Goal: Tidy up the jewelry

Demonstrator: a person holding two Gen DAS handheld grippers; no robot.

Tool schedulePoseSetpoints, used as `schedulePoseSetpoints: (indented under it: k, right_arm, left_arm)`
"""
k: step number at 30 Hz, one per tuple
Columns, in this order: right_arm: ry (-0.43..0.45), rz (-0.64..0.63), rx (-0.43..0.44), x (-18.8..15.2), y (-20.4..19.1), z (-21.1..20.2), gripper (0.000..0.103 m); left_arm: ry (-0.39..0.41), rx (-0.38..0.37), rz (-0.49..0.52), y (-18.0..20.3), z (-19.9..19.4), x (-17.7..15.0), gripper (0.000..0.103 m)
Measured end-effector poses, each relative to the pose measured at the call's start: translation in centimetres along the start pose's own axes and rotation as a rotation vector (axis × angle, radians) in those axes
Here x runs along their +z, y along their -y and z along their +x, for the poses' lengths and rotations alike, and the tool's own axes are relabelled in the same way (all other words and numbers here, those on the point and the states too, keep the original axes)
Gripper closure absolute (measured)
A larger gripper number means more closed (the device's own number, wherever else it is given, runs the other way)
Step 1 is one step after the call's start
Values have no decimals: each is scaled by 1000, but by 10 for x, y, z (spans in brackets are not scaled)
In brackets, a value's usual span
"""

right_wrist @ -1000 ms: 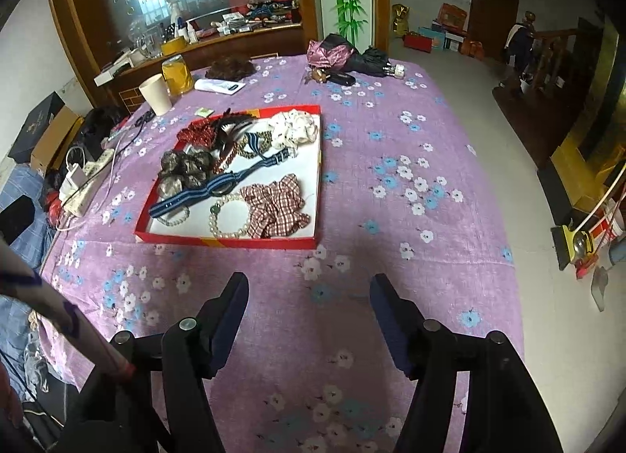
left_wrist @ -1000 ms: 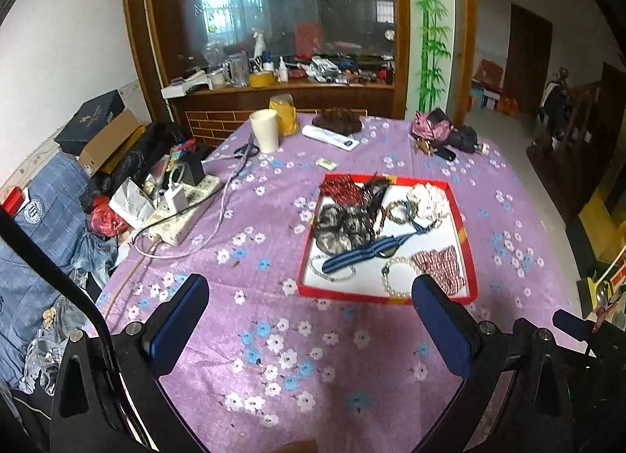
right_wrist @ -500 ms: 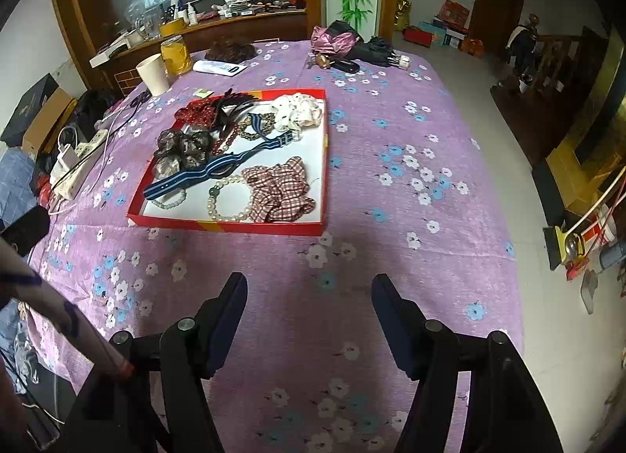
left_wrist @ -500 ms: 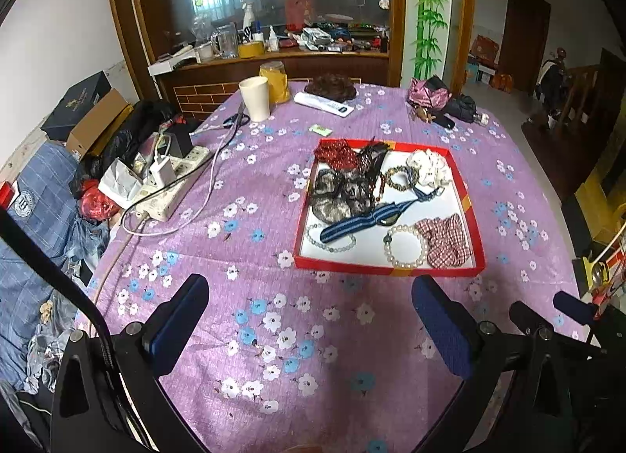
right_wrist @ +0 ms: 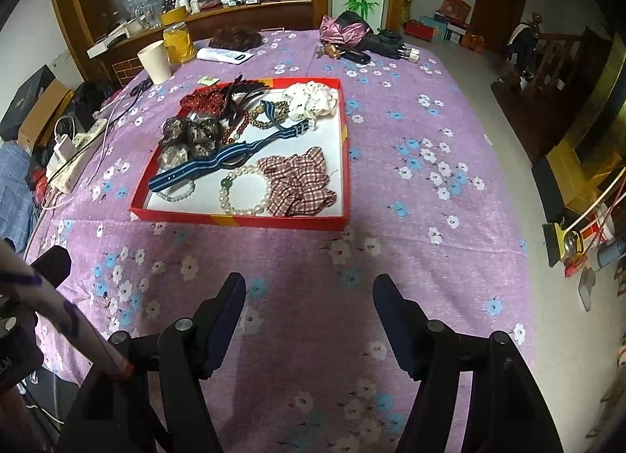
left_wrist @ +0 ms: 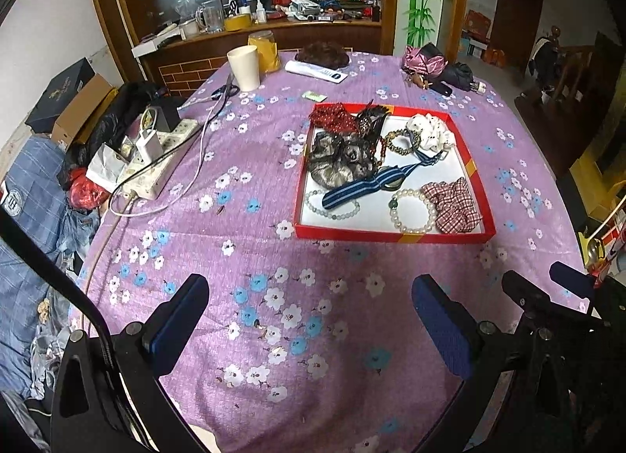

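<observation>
Red-walled tray (left_wrist: pixel 391 236) already holds all jewelry (right_wrist: pixel 242 195), heaped and overlapping; whether sorted or awaiting sorting cannot be told. Left gripper (left_wrist: pixel 309 320) and right gripper (right_wrist: pixel 309 316) are held spread apart, empty.

Lived-in home: flowered purple tablecloth (left_wrist: pixel 313 296) on dining table, cluttered wooden sideboard (left_wrist: pixel 274 22) at far edge, umbrellas (right_wrist: pixel 364 38), power strip (left_wrist: pixel 156 163), staircase railing (right_wrist: pixel 555 58).

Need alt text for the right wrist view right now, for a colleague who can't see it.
The open, empty right gripper hovers over a purple floral tablecloth, short of a red tray holding a pearl bracelet, plaid scrunchie, striped blue band and other tangled accessories. A cream cup and folded umbrellas sit beyond.
</observation>
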State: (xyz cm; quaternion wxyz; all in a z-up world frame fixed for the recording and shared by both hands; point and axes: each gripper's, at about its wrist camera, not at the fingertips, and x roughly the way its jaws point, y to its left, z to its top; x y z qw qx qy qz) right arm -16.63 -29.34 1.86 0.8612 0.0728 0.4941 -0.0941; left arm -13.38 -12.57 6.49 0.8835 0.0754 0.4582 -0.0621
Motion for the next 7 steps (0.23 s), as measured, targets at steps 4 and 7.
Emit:
schedulePoseSetpoints:
  k: [4,7]
  right_arm:
    - [-19,9,-4,-1,-2,5,31]
    - [-31,11,-5,-2,-4,8,30]
  left_arm:
    - [-14,-4,-2,-4,5,-2,0]
    - [-22,-15,1,-5,8,-2,0]
